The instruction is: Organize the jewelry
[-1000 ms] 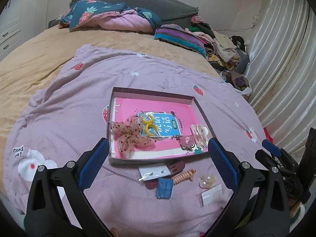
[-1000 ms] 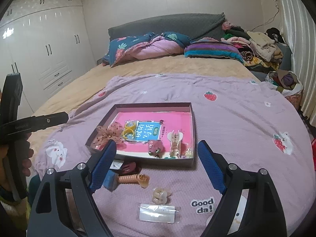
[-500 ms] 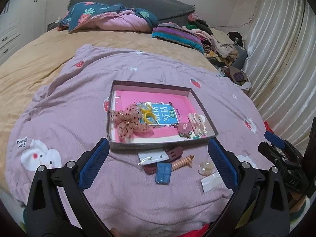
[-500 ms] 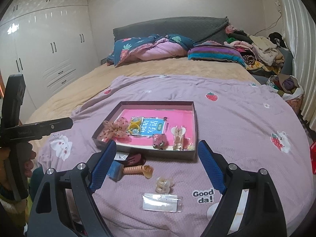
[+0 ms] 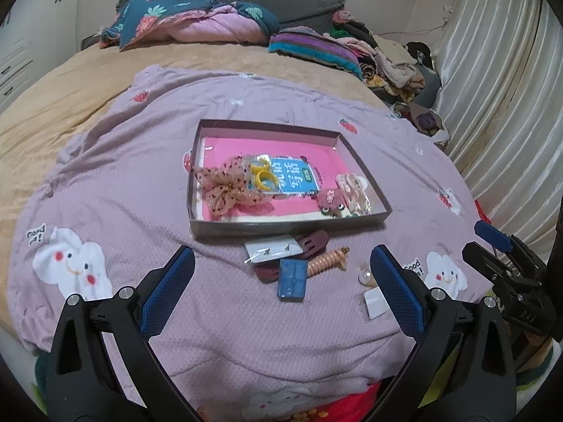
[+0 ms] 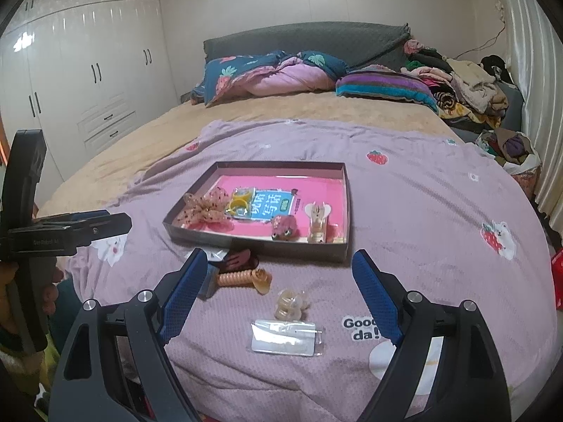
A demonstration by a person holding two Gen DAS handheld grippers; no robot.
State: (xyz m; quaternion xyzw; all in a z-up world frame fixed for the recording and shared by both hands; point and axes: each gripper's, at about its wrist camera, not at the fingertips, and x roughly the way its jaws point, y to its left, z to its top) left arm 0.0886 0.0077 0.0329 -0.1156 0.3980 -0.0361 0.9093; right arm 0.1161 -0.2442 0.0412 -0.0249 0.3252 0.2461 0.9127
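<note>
Left tongs [image 5: 281, 283] spread, empty. Right tongs [image 6: 278, 293] spread, empty. Tray [image 6: 343, 207] frame centre on bed. Loose clips below it; blue case [image 5: 292, 277] half hidden behind right tongs' finger in right view.

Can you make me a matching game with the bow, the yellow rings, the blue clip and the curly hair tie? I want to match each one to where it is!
Things:
1. dotted bow
2. yellow rings
3. blue clip
4. curly hair tie

Places:
A. on the blanket, touching the dark red claw clip
B. left side of the tray
C. on the blanket, nearest the left tool
D. in the tray, on the blue packet

Pairs: 1-B, 2-D, 3-C, 4-A
</note>
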